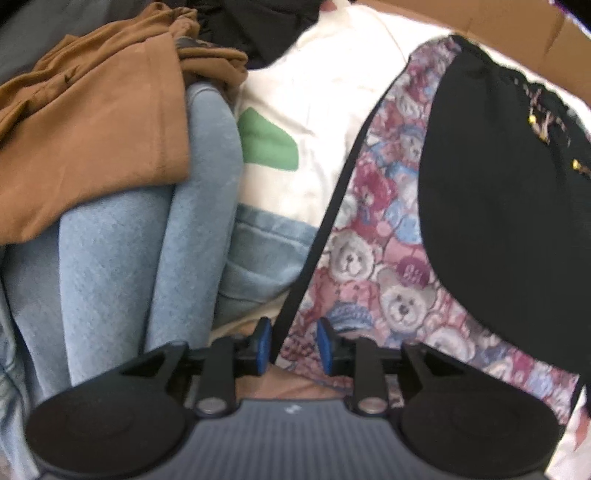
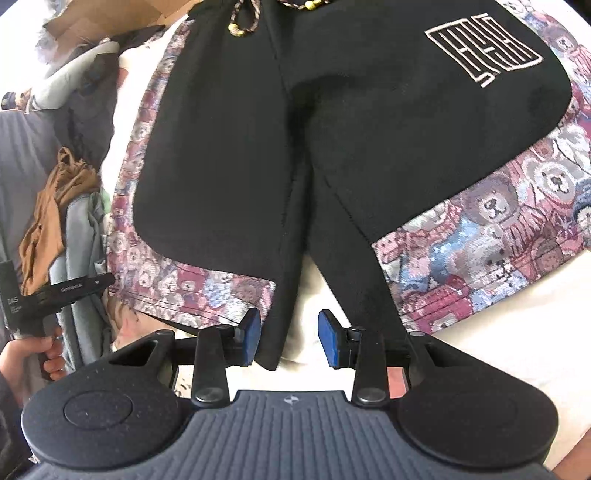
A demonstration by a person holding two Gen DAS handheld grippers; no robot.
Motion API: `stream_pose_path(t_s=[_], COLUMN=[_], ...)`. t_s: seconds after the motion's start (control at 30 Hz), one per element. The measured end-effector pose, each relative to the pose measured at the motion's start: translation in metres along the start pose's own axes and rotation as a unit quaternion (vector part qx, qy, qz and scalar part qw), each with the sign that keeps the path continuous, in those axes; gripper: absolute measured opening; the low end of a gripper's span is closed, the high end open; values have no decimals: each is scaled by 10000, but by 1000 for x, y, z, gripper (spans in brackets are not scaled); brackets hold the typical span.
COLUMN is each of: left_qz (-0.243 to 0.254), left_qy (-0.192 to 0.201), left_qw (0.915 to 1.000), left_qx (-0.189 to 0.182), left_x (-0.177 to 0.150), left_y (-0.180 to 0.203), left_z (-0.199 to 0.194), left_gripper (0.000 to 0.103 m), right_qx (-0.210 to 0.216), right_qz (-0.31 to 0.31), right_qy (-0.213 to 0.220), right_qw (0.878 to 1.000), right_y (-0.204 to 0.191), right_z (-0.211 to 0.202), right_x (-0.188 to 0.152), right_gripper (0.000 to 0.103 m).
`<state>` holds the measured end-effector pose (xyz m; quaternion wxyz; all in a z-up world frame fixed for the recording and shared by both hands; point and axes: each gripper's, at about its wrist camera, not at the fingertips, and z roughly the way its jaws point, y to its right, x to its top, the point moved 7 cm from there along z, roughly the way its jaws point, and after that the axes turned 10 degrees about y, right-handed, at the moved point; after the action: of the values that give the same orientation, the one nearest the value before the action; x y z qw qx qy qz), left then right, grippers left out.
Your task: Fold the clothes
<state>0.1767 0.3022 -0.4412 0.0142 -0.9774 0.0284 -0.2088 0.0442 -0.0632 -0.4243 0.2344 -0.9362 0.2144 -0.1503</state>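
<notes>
Bare cream surface (image 2: 498, 332) lies open right of the shorts (image 2: 369, 129); piled clothes (image 1: 110, 166) crowd their left side.

Shorts (image 2: 332, 147) lie flat on what seems a cream surface (image 2: 498, 314)

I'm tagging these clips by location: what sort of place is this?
Probably a room in a home, set up for sorting laundry. Black shorts with teddy-bear panels lie spread on a pale surface, loose garments, such as a brown one, are heaped beside them, and a cardboard box stands behind.
</notes>
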Motion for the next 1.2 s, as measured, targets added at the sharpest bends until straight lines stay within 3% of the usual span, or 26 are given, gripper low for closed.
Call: stream_pose_path(t_s=[0.27,0.33,0.43,0.73,0.87,1.07,1.2], left_qz=[90,115,181,757,200,220,-42], left_qy=[-144,-129,-180,-279,-275,-134,-242], left_qw=[9999,9998,9996,9967,9992,9992,9981], left_qx=[-7,-94,-151,-90,-191,-291,-569], left_x=[-6,-5,-6,13,27,40,37], left_y=[-2,0,0,17,20,46,67], left_z=[8,12,12,-20,-39,-75,-87], left_gripper=[42,39,11,8,8,8,7], right_qx=[-101,-145,-108,295,538,802,907], right_qz=[-47,-30,-103,-629,-980,-1233,-1306], right_qy=[-1,18,90,361,517,776,954], right_qw=[9999,9999,9998,9969,9924,9861,9827], right_y=[9,9,4,-34,-59,-90,-107], right_z=[-7,-9,-16,-19,-27,-34,-34], right_x=[-1,0,3,12,12,15,20], right_gripper=[39,39,39,39,39,39,39])
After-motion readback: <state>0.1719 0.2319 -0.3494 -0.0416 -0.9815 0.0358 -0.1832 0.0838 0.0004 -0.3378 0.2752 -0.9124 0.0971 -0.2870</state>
